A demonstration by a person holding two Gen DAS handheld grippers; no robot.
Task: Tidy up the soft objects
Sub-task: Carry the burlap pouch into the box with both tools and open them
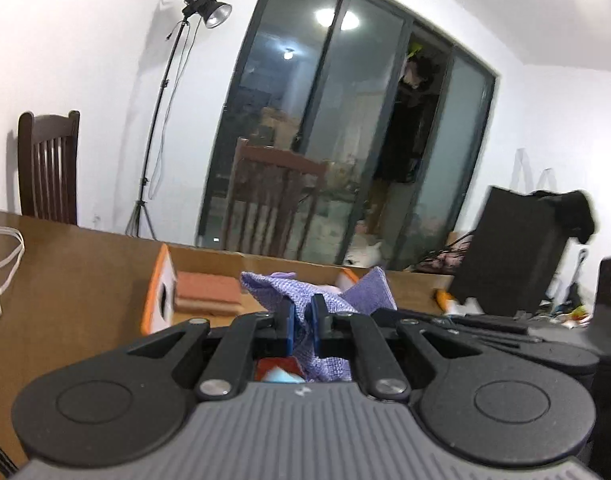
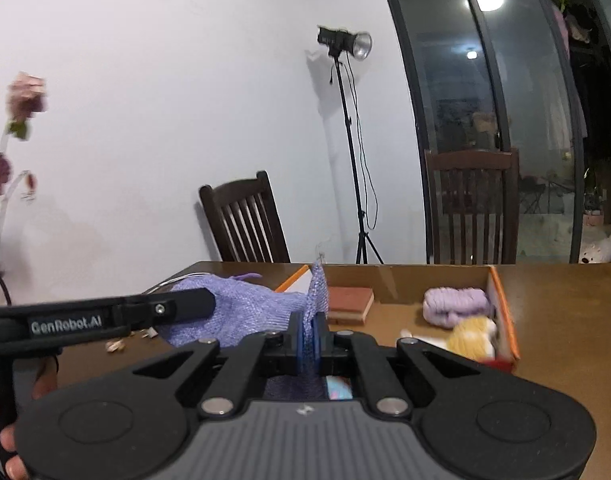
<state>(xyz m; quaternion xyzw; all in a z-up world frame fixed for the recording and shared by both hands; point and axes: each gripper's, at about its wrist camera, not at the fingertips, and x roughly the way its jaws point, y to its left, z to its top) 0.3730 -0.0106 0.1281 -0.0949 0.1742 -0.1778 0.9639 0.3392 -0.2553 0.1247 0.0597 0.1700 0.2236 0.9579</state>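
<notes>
A purple knitted cloth (image 1: 329, 292) is held between both grippers above the brown table (image 1: 77, 272). My left gripper (image 1: 302, 312) is shut on one part of it. My right gripper (image 2: 308, 328) is shut on another edge of the same cloth (image 2: 241, 312), which drapes to the left. The left gripper's black body (image 2: 105, 316) shows in the right wrist view, beside the cloth. An orange-rimmed cardboard box (image 2: 501, 304) on the table holds a folded reddish cloth (image 2: 349, 300), a lilac yarn bundle (image 2: 455, 304) and a yellow-white plush (image 2: 473, 338).
Two dark wooden chairs (image 2: 245, 220) stand behind the table. A light stand (image 2: 345, 128) is by the wall, and glass sliding doors (image 2: 505, 100) are at the right. A white cable (image 1: 5, 256) lies at the table's left. A black bag (image 1: 517, 252) sits at the right.
</notes>
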